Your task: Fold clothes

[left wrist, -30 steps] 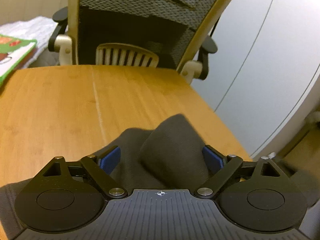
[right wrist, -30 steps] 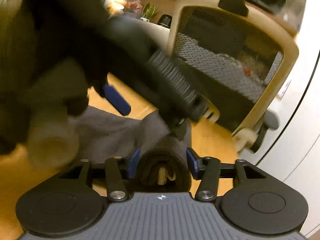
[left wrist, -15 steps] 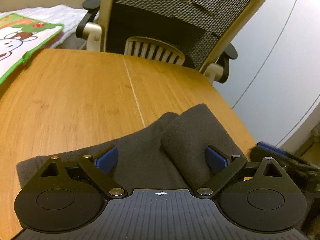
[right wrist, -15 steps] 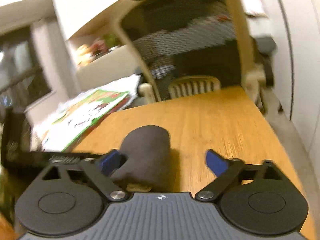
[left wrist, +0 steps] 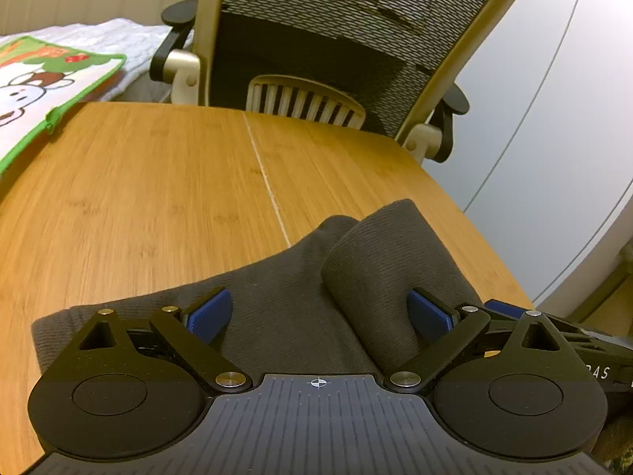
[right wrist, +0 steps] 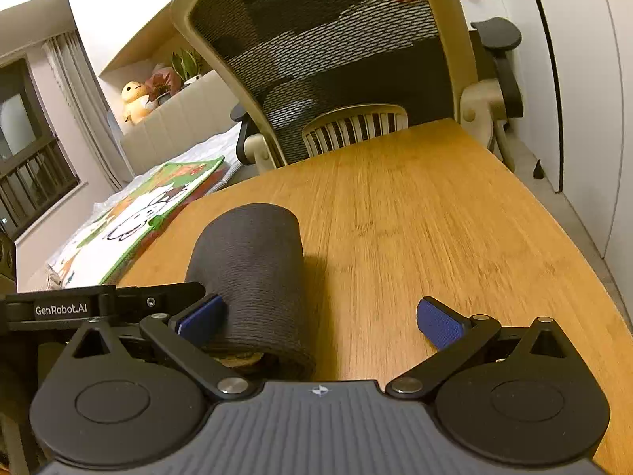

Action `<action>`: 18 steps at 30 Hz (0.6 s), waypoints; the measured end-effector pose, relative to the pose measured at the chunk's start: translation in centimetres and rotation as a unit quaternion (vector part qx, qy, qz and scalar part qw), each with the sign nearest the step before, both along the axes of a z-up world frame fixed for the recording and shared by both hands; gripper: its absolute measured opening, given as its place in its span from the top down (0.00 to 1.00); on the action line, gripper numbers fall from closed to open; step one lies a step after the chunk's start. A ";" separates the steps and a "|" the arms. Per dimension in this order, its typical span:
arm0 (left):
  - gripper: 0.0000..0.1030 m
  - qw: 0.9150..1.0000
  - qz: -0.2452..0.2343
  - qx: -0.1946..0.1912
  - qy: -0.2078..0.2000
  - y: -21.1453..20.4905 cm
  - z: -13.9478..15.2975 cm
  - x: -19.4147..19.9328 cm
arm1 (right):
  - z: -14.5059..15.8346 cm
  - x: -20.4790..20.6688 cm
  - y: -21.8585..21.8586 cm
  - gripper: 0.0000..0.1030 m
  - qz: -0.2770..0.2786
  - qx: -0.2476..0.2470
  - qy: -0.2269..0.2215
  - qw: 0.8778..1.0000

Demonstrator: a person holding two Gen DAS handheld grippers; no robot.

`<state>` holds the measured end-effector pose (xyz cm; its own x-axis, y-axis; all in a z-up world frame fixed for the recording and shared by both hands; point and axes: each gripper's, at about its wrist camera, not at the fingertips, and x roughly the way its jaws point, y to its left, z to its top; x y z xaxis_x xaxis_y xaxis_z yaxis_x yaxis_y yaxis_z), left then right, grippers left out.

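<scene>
A dark grey knitted garment (left wrist: 277, 297) lies on the wooden table (left wrist: 158, 198), its right part folded up into a thick roll (left wrist: 376, 269). My left gripper (left wrist: 318, 314) stands open just above it, the roll close to its right pad. In the right wrist view the same roll (right wrist: 253, 269) lies on the table (right wrist: 415, 217) against the left pad of my right gripper (right wrist: 320, 316). Its jaws are opening and stand wide, with bare table between the roll and the right pad. The left gripper's body (right wrist: 79, 308) shows at the left edge.
A mesh-backed office chair (left wrist: 336, 39) stands at the table's far side. A green-edged cartoon mat (left wrist: 35, 91) lies on the far left corner. The table's right edge (right wrist: 573, 245) drops off beside white cabinet doors (right wrist: 585, 79).
The right gripper has rolled upright and spread its jaws off the rolled cloth, which now rests on the table. The left gripper has slid a little sideways over the garment, still open.
</scene>
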<state>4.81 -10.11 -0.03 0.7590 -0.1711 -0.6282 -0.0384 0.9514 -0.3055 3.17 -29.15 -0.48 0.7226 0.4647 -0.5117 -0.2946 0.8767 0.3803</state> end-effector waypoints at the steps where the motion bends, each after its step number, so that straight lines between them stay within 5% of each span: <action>1: 0.03 1.000 0.000 0.000 0.000 0.0 0.0 0.0 | 0.0 -0.1 0.0 0.00 0.000 0.000 0.000 1.000; 18: 0.03 1.000 -0.001 0.000 -0.004 -0.1 -0.1 -0.1 | 0.0 -0.2 -0.1 0.00 0.000 0.008 0.004 1.000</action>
<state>4.69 -10.24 -0.14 0.7636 -0.1729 -0.6221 -0.0340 0.9514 -0.3062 3.00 -29.24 -0.44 0.7186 0.4724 -0.5104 -0.2915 0.8709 0.3957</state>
